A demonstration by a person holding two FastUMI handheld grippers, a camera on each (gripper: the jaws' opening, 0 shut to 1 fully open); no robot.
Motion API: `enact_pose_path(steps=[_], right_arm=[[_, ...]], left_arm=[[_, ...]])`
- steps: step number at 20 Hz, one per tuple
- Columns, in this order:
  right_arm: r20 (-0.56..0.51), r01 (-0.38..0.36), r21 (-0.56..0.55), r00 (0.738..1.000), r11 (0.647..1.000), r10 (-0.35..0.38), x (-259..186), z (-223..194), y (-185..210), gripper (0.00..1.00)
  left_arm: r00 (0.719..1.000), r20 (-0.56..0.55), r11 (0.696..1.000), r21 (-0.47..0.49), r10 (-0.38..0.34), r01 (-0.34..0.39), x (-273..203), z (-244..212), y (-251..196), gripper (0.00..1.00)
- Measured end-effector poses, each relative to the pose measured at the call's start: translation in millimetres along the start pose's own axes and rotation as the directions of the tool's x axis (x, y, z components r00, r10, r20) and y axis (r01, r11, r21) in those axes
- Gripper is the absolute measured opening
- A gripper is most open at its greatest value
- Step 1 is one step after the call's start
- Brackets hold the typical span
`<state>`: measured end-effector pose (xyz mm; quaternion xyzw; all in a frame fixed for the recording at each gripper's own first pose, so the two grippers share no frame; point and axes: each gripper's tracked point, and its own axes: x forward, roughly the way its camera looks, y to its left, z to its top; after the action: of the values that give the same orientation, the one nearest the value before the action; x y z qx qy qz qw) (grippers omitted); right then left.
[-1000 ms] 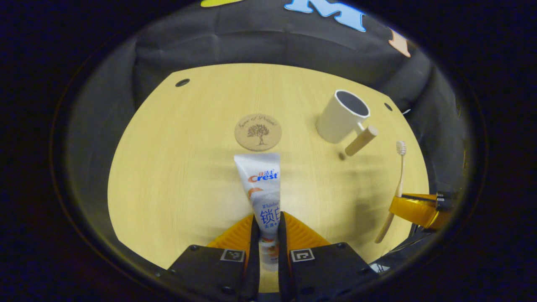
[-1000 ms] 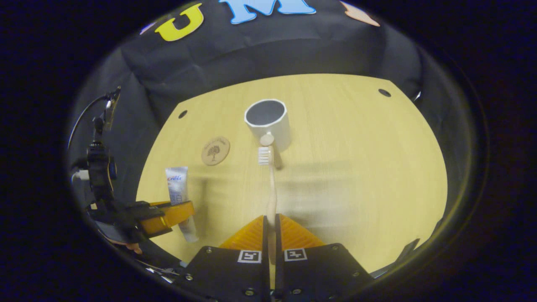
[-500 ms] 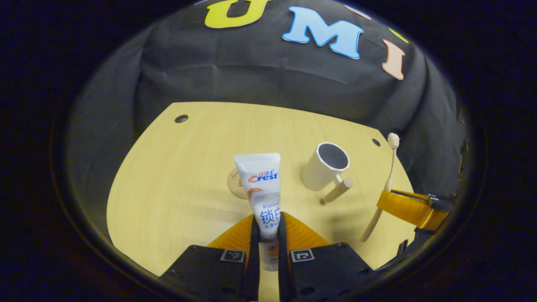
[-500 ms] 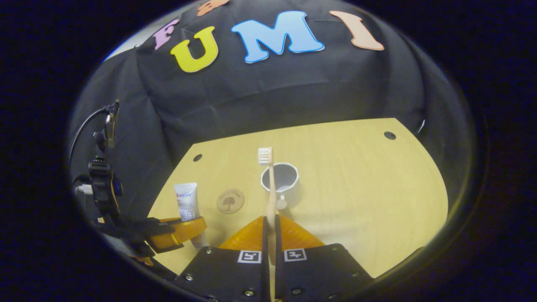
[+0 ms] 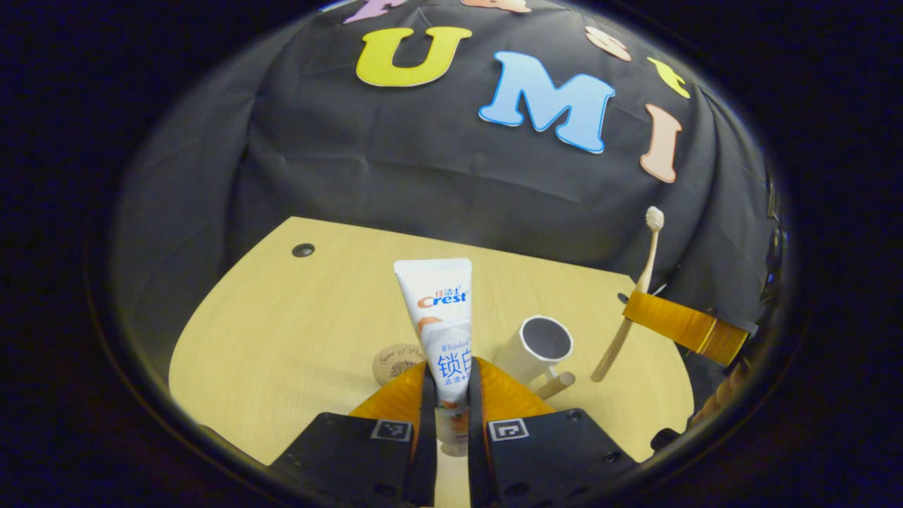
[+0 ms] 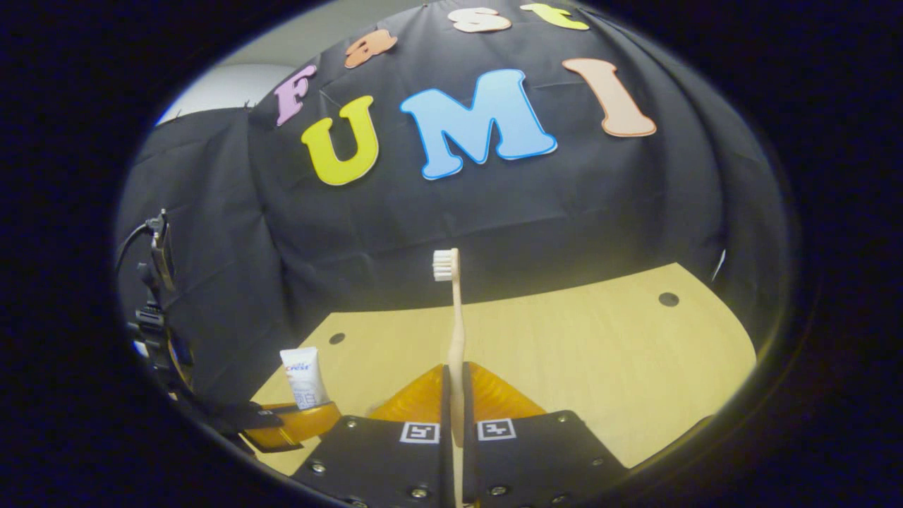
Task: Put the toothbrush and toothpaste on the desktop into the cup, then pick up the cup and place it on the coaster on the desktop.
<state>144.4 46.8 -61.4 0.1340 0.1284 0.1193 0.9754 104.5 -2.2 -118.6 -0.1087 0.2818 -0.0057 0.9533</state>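
The table [image 5: 282, 310] is pale wood with small dark holes near its far corners, and it spreads below both grippers.

In the left gripper view, the left gripper [image 5: 448, 395] pinches the toothpaste [image 5: 441, 317] between both fingers. The tube stands upright out of the fingers with its flat crimped end up, raised above the table. Its lower end sits down between the fingers.

The cup [image 5: 534, 347] stands upright on the table, just right of the toothpaste and beyond the left gripper's fingers. Its mouth is open and its handle [image 5: 555, 386] points toward the camera. The coaster [image 5: 395, 361] lies flat on the table just left of the toothpaste, partly hidden behind the tube and the left finger. It is near the cup but apart from it.

Farther right of the cup, the right gripper [image 5: 659, 317] holds the toothbrush [image 5: 635, 293] tilted, bristles up. The brush hangs above the table's right edge, well apart from the cup.

In the right gripper view, the right gripper [image 6: 455, 395] is pressed together on the toothbrush [image 6: 455, 317] handle. The brush rises straight out of the fingers with the bristle head on top. At the lower left of that view, the left gripper [image 6: 300, 416] holds the toothpaste [image 6: 303, 377] upright.
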Motion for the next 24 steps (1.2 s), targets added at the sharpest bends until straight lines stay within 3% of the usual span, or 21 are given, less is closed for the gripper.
enact_pose_path(steps=[8, 9, 10, 18, 22, 23, 24], right_arm=[[0.079, -0.008, -0.12, 0.997, 0.993, 0.018, 50, 2, 0, 0.05], [0.063, -0.013, -0.131, 0.998, 0.991, 0.022, 56, -6, 1, 0.0], [0.049, -0.011, -0.144, 0.999, 0.99, 0.018, 62, -13, -1, 0.05], [-0.137, 0.018, -0.173, 0.99, 0.985, -0.042, 96, -75, -20, 0.05], [-0.138, 0.023, -0.206, 0.989, 0.978, -0.052, 87, -72, -19, 0.08], [-0.135, 0.023, -0.212, 0.989, 0.977, -0.052, 85, -70, -21, 0.12], [-0.133, 0.023, -0.214, 0.99, 0.976, -0.053, 82, -69, -21, 0.21]], left_arm=[[0.993, 0.117, 1.0, 0.022, -0.014, 0.011, 1, 40, -7, 0.25], [0.992, 0.126, 1.0, 0.021, -0.019, 0.017, 1, 43, -8, 0.25], [0.991, 0.134, 1.0, 0.018, -0.02, 0.018, 2, 46, -9, 0.25], [0.993, 0.118, 1.0, 0.005, -0.006, 0.005, 7, 44, 1, 0.25], [0.994, 0.107, 1.0, -0.001, -0.007, 0.007, 15, 41, 3, 0.25], [0.995, 0.104, 1.0, -0.001, -0.011, 0.011, 14, 41, 2, 0.25], [0.995, 0.102, 1.0, 0.0, -0.014, 0.014, 15, 40, 0, 0.25]])
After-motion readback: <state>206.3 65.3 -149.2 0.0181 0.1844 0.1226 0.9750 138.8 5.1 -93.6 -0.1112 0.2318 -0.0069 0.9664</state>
